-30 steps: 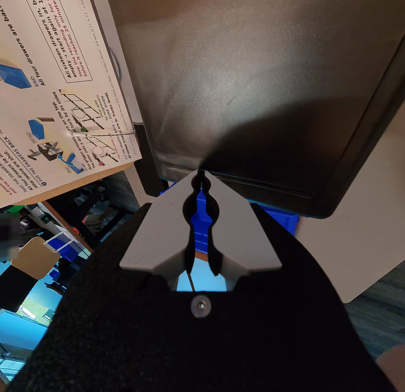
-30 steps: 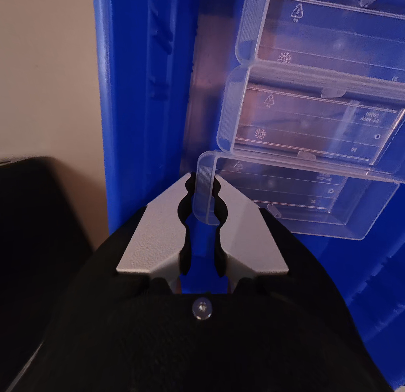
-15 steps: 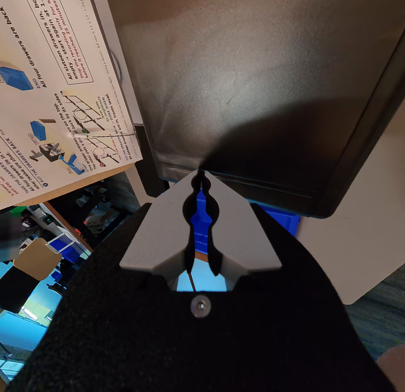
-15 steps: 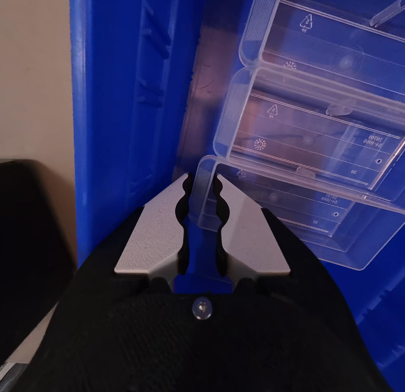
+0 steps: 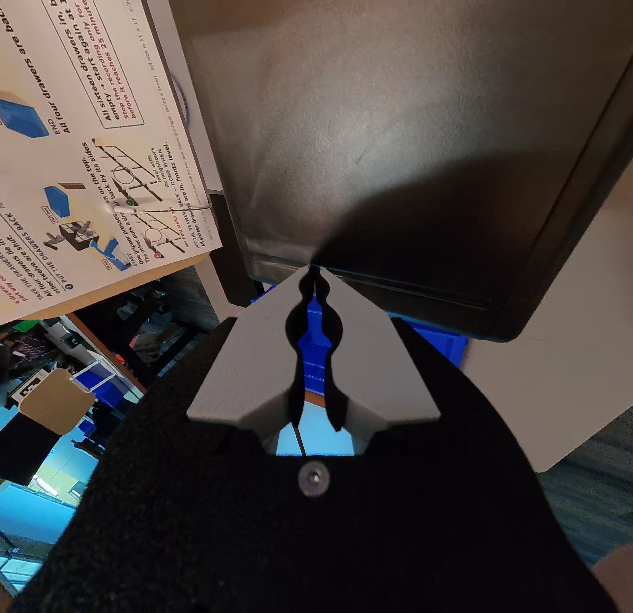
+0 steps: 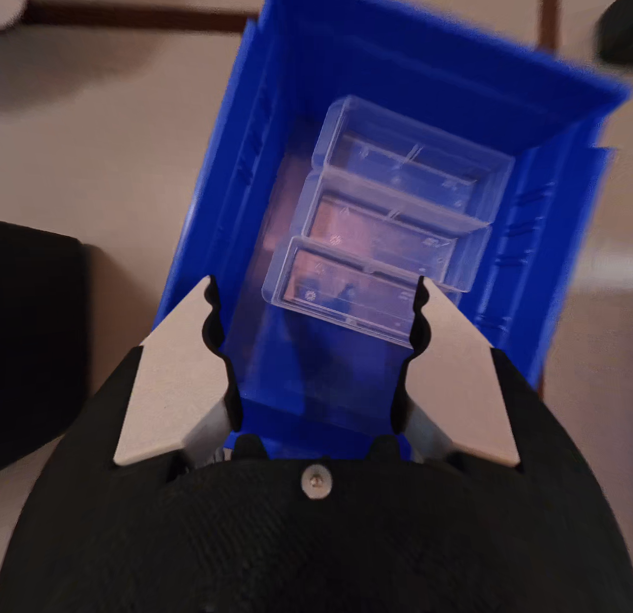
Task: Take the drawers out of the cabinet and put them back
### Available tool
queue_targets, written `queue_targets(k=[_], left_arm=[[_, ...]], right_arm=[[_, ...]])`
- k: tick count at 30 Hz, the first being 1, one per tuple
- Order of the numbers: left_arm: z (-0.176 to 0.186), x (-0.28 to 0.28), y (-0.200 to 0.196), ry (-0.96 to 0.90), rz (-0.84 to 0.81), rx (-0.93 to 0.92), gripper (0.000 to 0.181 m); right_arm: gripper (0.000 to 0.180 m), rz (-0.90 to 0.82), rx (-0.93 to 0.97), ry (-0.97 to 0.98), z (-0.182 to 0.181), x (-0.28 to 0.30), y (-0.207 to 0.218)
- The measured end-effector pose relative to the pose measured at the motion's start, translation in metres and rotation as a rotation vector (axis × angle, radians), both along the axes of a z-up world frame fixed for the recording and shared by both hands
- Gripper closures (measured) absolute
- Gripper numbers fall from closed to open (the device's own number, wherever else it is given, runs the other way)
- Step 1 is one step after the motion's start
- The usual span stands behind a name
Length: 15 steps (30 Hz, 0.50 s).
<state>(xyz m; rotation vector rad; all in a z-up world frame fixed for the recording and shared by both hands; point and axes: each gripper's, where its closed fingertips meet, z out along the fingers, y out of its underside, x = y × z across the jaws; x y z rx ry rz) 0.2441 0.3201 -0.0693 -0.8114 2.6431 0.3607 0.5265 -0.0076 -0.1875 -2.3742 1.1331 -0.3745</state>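
In the right wrist view three clear plastic drawers (image 6: 383,254) lie overlapping inside a blue bin (image 6: 260,158). My right gripper (image 6: 317,281) is wide open and empty, above the near end of the bin, with the nearest drawer (image 6: 342,298) between and beyond its fingertips. In the left wrist view my left gripper (image 5: 314,271) is shut and empty, its tips pressed against the top face of the black cabinet (image 5: 394,144). A strip of the blue bin (image 5: 438,343) shows past the cabinet's edge.
A printed instruction sheet (image 5: 85,144) on a board stands left of the cabinet. Beige table surface (image 6: 102,134) surrounds the bin. A black shape (image 6: 37,339) lies left of the bin. Shelves and clutter show lower left in the left wrist view.
My right gripper let go of the nearest clear drawer, opened wide and pulled back up from the bin. My left gripper stayed pressed on the cabinet.
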Motion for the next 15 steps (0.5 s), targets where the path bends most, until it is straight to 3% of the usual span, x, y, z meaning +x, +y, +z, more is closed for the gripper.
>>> queue_targets(k=[3, 10, 12, 13, 15], left_arm=[[0.000, 0.000, 0.000, 0.002, 0.005, 0.010, 0.181], [0.000, 0.000, 0.000, 0.016, 0.022, 0.027, 0.181], [0.000, 0.000, 0.000, 0.023, 0.031, 0.021, 0.181], [0.000, 0.000, 0.000, 0.027, 0.037, 0.016, 0.181], [0.000, 0.000, 0.000, 0.032, 0.050, 0.006, 0.181]], right_arm=[[0.066, 0.054, 0.094, -0.227, 0.050, -0.006, -0.009], [0.090, 0.269, 0.276, -0.891, 0.136, -0.055, -0.014], [0.092, 0.239, 0.352, -0.916, 0.141, -0.071, -0.018], [0.076, 0.226, 0.409, -0.913, 0.142, -0.080, -0.017], [0.093, 0.253, 0.551, -0.884, 0.142, -0.112, -0.007]])
